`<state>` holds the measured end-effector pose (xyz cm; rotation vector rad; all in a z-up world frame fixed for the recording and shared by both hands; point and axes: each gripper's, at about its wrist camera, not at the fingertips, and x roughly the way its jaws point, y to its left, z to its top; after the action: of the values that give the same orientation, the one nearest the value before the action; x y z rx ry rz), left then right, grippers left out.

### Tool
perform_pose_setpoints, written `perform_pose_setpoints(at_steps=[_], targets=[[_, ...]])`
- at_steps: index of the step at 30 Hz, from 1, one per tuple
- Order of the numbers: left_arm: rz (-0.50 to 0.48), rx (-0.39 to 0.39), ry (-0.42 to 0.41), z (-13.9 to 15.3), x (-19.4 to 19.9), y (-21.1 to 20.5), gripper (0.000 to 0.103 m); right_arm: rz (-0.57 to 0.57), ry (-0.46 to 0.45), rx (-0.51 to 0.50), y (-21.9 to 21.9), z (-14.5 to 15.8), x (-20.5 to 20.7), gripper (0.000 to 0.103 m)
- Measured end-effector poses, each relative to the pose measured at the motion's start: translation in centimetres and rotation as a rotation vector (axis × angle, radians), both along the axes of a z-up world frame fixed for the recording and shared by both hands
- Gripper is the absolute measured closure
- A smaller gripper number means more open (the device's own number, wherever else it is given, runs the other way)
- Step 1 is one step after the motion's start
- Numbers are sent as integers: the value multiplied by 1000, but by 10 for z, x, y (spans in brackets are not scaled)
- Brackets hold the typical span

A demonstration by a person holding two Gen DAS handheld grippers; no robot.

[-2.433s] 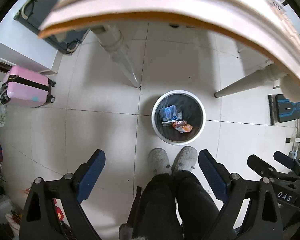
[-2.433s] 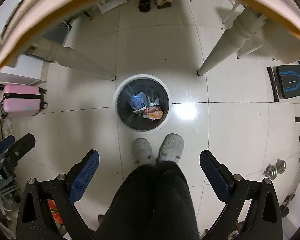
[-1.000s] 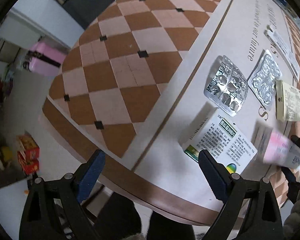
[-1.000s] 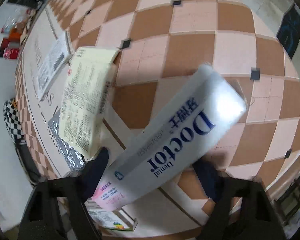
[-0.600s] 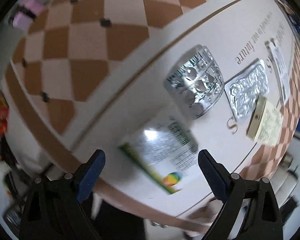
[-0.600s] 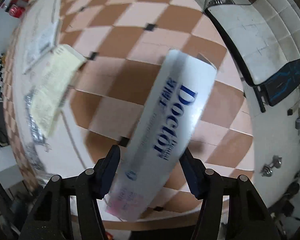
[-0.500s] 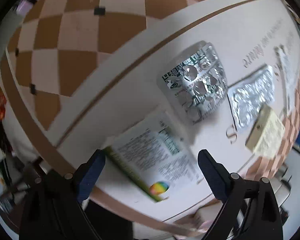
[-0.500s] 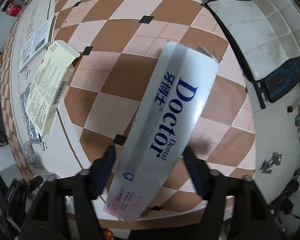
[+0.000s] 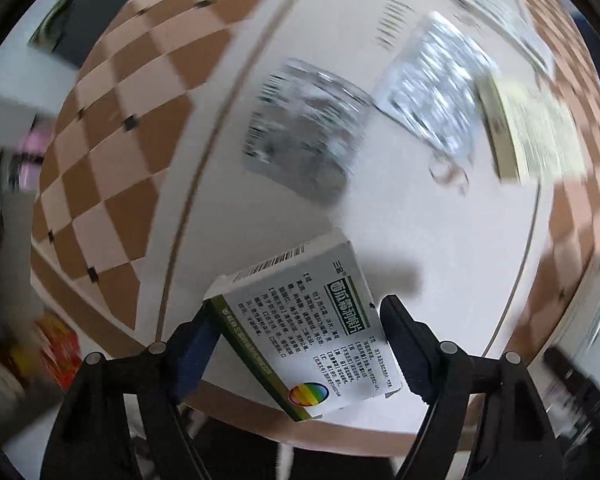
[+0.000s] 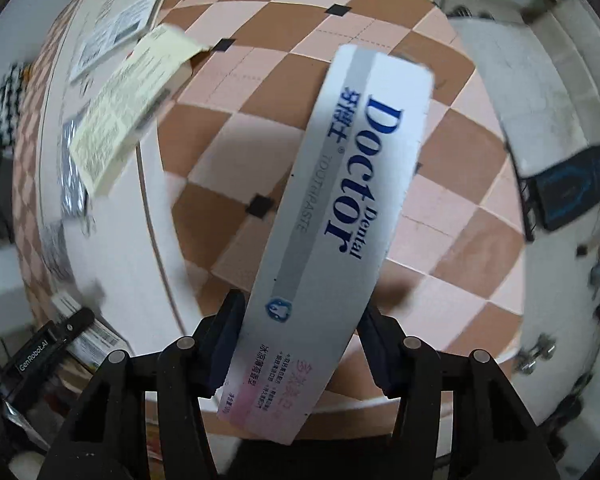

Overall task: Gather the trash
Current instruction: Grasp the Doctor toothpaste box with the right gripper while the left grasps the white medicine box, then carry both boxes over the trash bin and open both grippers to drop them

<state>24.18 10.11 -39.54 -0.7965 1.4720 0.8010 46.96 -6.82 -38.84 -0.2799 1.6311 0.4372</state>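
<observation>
In the left wrist view, my left gripper (image 9: 296, 344) is closed on a white and green medicine box (image 9: 312, 332) at the near edge of the checkered table (image 9: 112, 148). Its fingers press both sides of the box. In the right wrist view, my right gripper (image 10: 300, 336) is shut on a long white "Dental Doctor" toothpaste box (image 10: 340, 208) and holds it above the table (image 10: 452, 208). The left gripper's body (image 10: 48, 344) shows at the lower left there.
Two silver blister packs (image 9: 304, 128) (image 9: 432, 92) and a cream medicine box (image 9: 536, 128) lie on the white runner beyond the left gripper. A leaflet (image 10: 116, 36) lies farther along the table. A black bench (image 10: 572, 188) stands on the floor at right.
My left gripper has come down onto the medicine box and shut on it. My right gripper keeps holding the toothpaste box, which has shifted slightly over the table.
</observation>
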Motion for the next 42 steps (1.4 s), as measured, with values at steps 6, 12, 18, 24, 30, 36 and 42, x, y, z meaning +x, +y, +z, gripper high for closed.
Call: perform_pose_setpoints(at_steps=[6,12,18,24,30,36,42], targets=[[83,-60,-1,-17,-6,-7,22,-7,2,-14,-15,-11,0,45],[67,-6,-13,-6,-9,-22,33,-14,-58,-2,-12,-8,-11,47],[-81,120,-20,27,-16,-54,33,-1,-75,64,-39,8,-47,49],[-211,258,-91,80,-39,-72,33,36,-133,148,-50,49,-91,50],[-287,299,-188,119,-64,-84,34,50,-168,244,-54,84,-156,51],[-353,237,-280,126,-128,-93,34,14,-186,304,-78,105,-246,51],[-404,98,-264,84,-197,-109,34,-28,-99,293,-116,77,-343,51]])
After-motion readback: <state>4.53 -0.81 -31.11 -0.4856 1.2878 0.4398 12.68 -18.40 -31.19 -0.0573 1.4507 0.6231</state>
